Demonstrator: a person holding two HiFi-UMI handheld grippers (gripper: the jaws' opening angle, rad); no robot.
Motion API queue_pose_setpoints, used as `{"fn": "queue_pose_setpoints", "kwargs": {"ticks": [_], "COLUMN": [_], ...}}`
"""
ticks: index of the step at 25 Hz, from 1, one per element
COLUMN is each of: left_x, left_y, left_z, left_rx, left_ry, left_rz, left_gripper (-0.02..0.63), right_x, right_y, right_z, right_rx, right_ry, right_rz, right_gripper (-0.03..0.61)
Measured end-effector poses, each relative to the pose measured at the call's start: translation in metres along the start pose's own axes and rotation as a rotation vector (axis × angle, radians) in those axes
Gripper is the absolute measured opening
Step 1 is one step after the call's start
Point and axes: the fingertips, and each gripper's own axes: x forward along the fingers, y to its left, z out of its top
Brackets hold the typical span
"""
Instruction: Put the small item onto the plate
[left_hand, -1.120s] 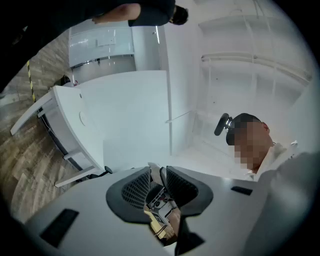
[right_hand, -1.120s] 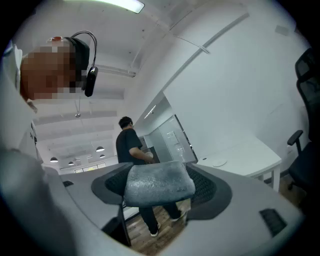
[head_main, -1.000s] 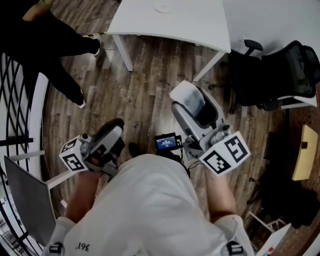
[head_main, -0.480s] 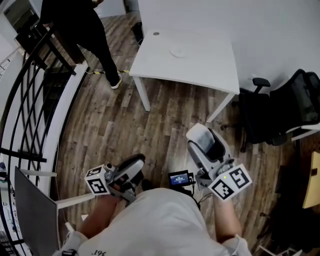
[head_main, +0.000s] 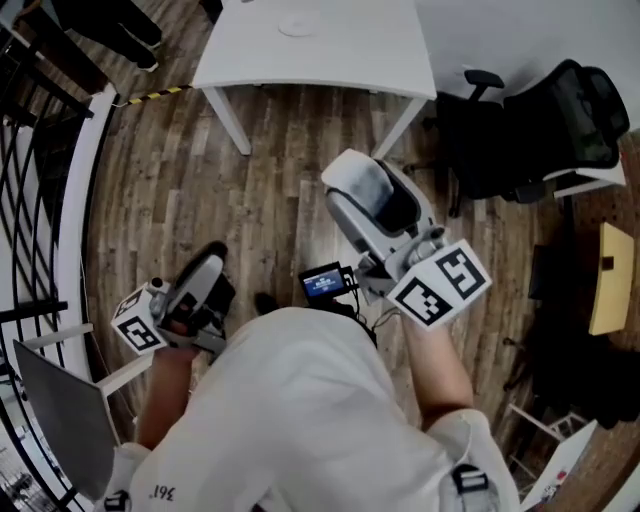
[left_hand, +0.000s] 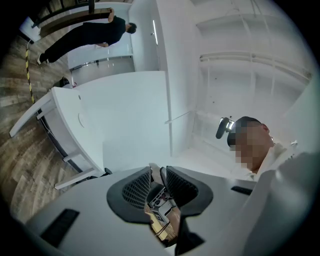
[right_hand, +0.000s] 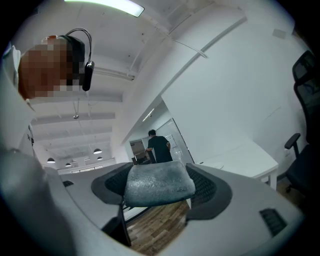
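Head view: the right gripper (head_main: 366, 200) clamps a grey block (head_main: 376, 192). The plate (head_main: 297, 25) sits well off at 12 o'clock on a white table (head_main: 350, 50), above a plank wood floor (head_main: 290, 160). The left gripper (head_main: 205, 268) is at 9 o'clock.

Left gripper view: the jaws are almost touching, with nothing clearly between them.

Right gripper view: the block looks rough and slab-shaped, pinched by both jaws.

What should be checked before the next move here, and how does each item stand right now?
1. Grey pad gripped in right tongs: ok.
2. Left tongs closed, nothing in them: ok.
3. Plate visible on white table: ok.
4. Plate within reach: not ok, the table stands off across the wooden floor.
5. Plate bare: cannot tell, too small.
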Motion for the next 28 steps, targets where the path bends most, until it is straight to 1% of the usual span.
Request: {"fn": "queue_pose_setpoints", "kwargs": {"ticks": [5,14,21,24,28], "left_x": [0.011,0.053,0.076,0.088,0.108], "left_y": [0.007,0.016,0.032,0.036,0.039], "left_z": [-0.006,-0.017,-0.026,-0.027,-0.038], "left_rx": [-0.003,-0.006,0.027,0.016,-0.002], "left_ry": [0.007,0.009,0.005,-0.002,-0.012], "left_rz": [0.017,0.036,0.078,0.077,0.069], "left_gripper": [0.094,0.094,0.094,0.094,0.094], "right_x": [-0.003,-0.01,-0.016,-0.015,-0.02], "right_y": [-0.019,-0.056,-0.084,-0.094,-0.109], "right_z": [0.005,0.011,0.013,0.014,0.019], "right_rx": [0.006,0.019,0.034,0.031,0.024], "right_ry": [0.004,0.028,0.044,0.053,0.067], "right_rz": [-0.013,-0.01,-0.001,0.005,0.016], "right_gripper": [0.324,0.324,0.324,0.324,0.324]}}
